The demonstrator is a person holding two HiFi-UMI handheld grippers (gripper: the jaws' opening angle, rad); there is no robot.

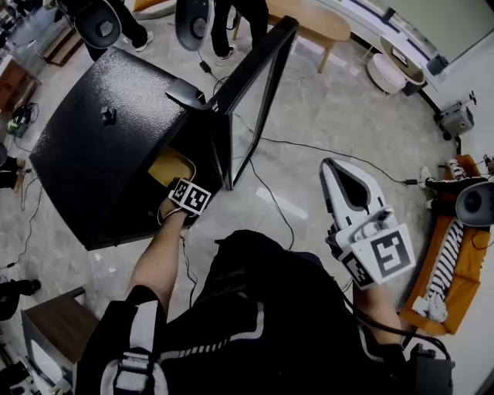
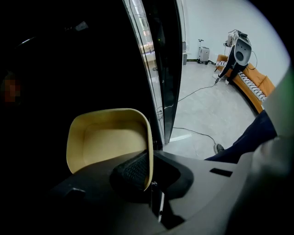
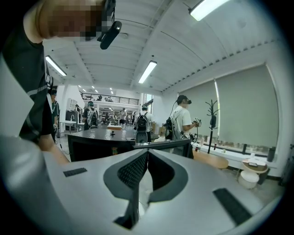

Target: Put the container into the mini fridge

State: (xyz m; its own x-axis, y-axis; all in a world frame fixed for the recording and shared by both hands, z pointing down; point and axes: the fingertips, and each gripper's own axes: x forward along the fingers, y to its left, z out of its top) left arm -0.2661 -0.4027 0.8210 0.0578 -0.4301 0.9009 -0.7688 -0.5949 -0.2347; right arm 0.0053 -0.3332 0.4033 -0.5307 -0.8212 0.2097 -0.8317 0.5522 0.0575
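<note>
The black mini fridge [image 1: 100,146] stands on the floor at the left with its door [image 1: 255,85] swung open. A tan, shallow container [image 1: 171,166] sits just inside the dark opening. My left gripper [image 1: 185,193] reaches into the fridge. In the left gripper view the jaws [image 2: 149,170] are shut on the right rim of the container [image 2: 108,137], with the door [image 2: 163,69] to its right. My right gripper [image 1: 332,166] is held up away from the fridge at the right. Its jaws [image 3: 147,153] are shut on nothing.
A black cable [image 1: 270,193] runs over the marble floor past the fridge door. An orange sofa [image 1: 455,262] lies at the right, a wooden table [image 1: 309,19] at the back, a wooden stool [image 1: 58,324] at the lower left. Several people [image 3: 183,121] stand beyond the fridge.
</note>
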